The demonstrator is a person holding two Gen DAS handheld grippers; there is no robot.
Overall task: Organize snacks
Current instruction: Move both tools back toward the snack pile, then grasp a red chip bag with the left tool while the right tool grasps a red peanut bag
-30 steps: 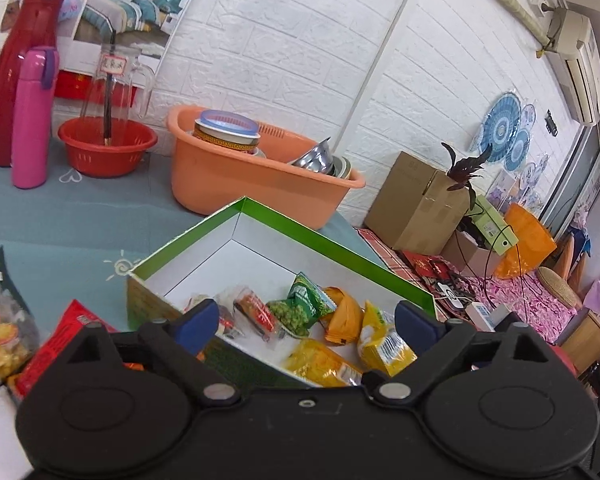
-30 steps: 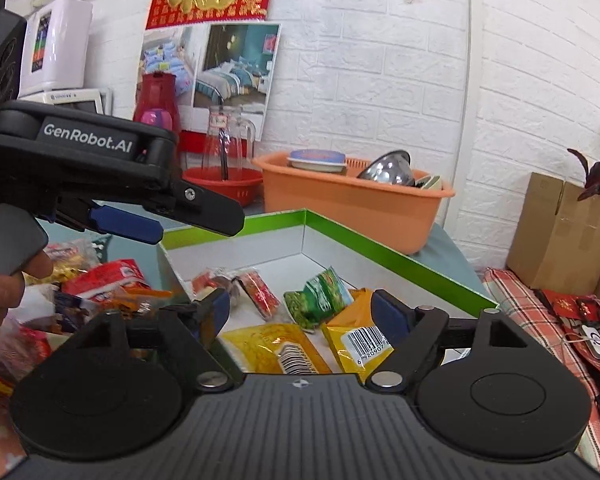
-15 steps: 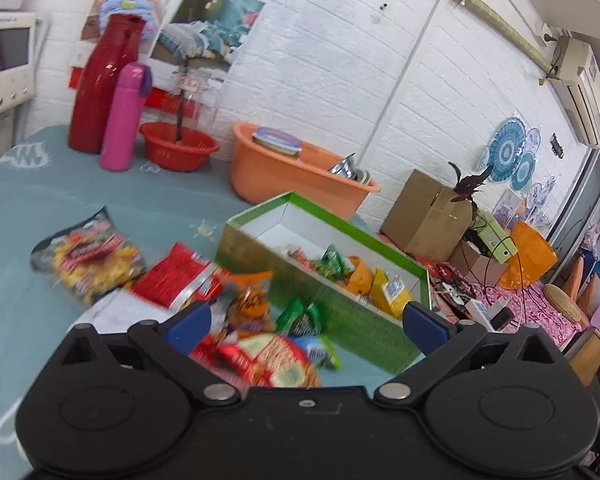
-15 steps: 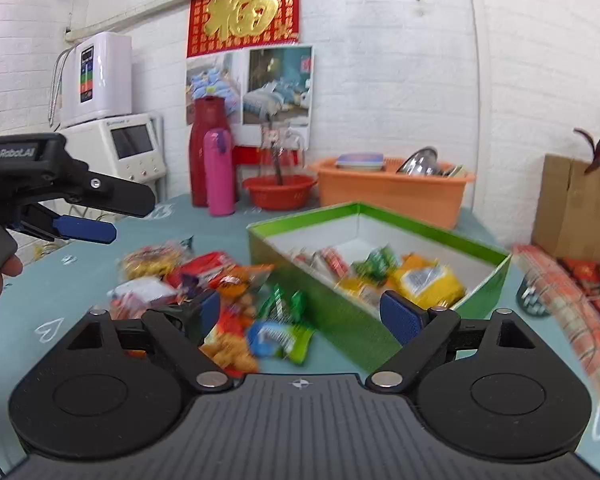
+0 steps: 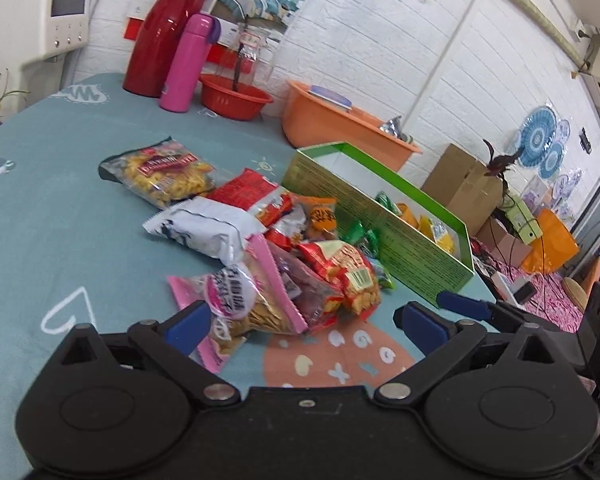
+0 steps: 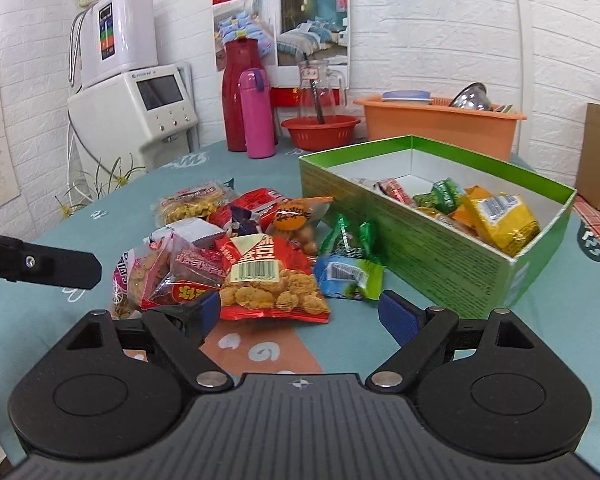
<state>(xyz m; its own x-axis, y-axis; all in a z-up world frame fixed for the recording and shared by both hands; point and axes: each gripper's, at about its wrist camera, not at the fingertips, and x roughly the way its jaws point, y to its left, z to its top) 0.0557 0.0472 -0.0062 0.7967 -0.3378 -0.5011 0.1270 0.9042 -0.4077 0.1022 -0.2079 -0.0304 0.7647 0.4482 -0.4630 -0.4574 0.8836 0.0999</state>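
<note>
Loose pile of crinkled foil and clear-film snack packets (image 6: pixel 236 248) lying at the centre of the right wrist view, on the teal patterned cloth of the worktop (image 6: pixel 379 340). Just right of the pile stands the open green cardboard box with a white interior (image 6: pixel 439 256), already holding several packets, among them a yellow foil packet (image 6: pixel 499 220) at its near end. Nearest packet: a red bag of golden fried pieces with a barcode label (image 6: pixel 272 284), lying flat and overlapping its neighbours; a pink-edged clear bag of biscuits (image 5: pixel 244 304) lies at the lower centre of the left wrist view.

The right gripper (image 6: pixel 300 316) hovers low before the red bag, fingers spread wide and holding nothing. The left gripper (image 5: pixel 300 320) is likewise wide open and empty, facing the pink-edged bag.

Judged step: selecting the next packet to transfer. A clean grasp would pinch one packet by a free edge or sealed seam, so that overlapping neighbours are not dragged along, and lift it clear of the box wall before release. The slick film may slip.
</note>
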